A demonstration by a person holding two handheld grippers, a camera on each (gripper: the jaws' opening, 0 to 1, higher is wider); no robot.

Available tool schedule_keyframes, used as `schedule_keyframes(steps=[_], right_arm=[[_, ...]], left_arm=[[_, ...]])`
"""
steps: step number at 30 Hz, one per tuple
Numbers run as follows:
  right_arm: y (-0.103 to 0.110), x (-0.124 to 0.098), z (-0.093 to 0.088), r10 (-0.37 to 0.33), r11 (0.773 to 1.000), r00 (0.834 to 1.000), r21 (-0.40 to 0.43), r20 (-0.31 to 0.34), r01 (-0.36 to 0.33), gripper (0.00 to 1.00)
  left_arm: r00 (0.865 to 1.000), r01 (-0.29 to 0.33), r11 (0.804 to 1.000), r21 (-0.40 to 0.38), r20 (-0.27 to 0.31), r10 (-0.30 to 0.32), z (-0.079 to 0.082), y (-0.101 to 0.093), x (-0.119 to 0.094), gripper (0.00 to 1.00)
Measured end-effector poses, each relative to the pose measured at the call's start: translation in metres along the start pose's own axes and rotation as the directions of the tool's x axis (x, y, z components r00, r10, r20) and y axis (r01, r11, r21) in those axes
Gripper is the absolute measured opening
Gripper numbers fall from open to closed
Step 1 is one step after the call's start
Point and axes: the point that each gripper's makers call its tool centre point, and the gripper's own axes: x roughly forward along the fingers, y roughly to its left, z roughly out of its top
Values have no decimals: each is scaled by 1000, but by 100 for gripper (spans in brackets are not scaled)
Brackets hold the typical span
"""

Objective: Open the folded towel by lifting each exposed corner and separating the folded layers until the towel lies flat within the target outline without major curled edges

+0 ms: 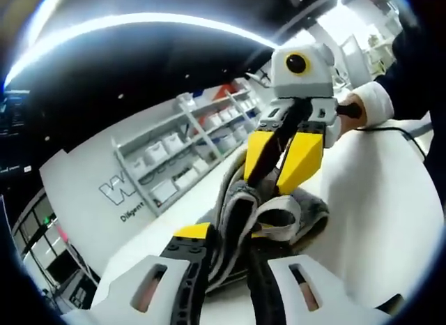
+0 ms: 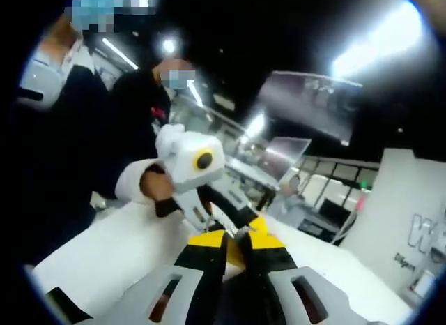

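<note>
In the left gripper view, our left gripper point(image 1: 226, 252) has its jaws pinched on a fold of the crumpled grey terry towel with pale trim point(image 1: 279, 217), bunched on the white table point(image 1: 390, 220). The right gripper point(image 1: 282, 173), held by a hand point(image 1: 355, 109), clamps the towel from above. White shelving with boxes point(image 1: 188, 150) stands behind.

In the right gripper view, both grippers meet tip to tip.

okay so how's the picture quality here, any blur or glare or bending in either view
Left gripper view: fairly sharp on the grey towel and the right claw, shelves bowed by the fisheye, a bright curved ceiling streak. Right gripper view: softer and blurred throughout, dark ceiling, glare top right, the left claw hazy.
</note>
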Motion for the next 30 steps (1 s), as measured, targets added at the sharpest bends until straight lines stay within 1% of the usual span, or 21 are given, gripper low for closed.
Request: schedule_keyframes(steps=[2, 7, 11, 20, 23, 26, 28, 30], right_arm=[[0, 0, 0, 0, 1000, 1000, -9, -2, 0, 7], [0, -1, -2, -8, 999, 1000, -34, -13, 8, 9], [0, 0, -4, -19, 998, 999, -67, -27, 17, 10], [-2, -2, 0, -40, 995, 999, -91, -21, 38, 12], [-6, -4, 2, -59, 993, 998, -108, -12, 57, 15], [-8, -5, 4, -70, 992, 998, -106, -5, 69, 21], [-13, -6, 4, -91, 988, 996, -124, -4, 90, 23], [-15, -7, 5, -105, 986, 995, -129, 4, 104, 28]], left_arm=[[1000, 3, 1000, -22, 0, -3, -1, 0, 0, 16], [1000, -6, 1000, -3, -6, 6, 0, -3, 0, 15], [1000, -20, 1000, 16, -9, 20, 0, -1, -1, 15], [999, -49, 998, 33, -12, 49, 2, 3, -3, 15], [998, -64, 997, 32, -15, 64, 1, 6, -4, 15], [997, -79, 997, 16, -9, 79, 2, 9, -6, 15], [996, -86, 996, 13, -12, 86, 1, 11, -6, 15], [996, -89, 996, 13, -14, 89, 0, 12, -6, 15]])
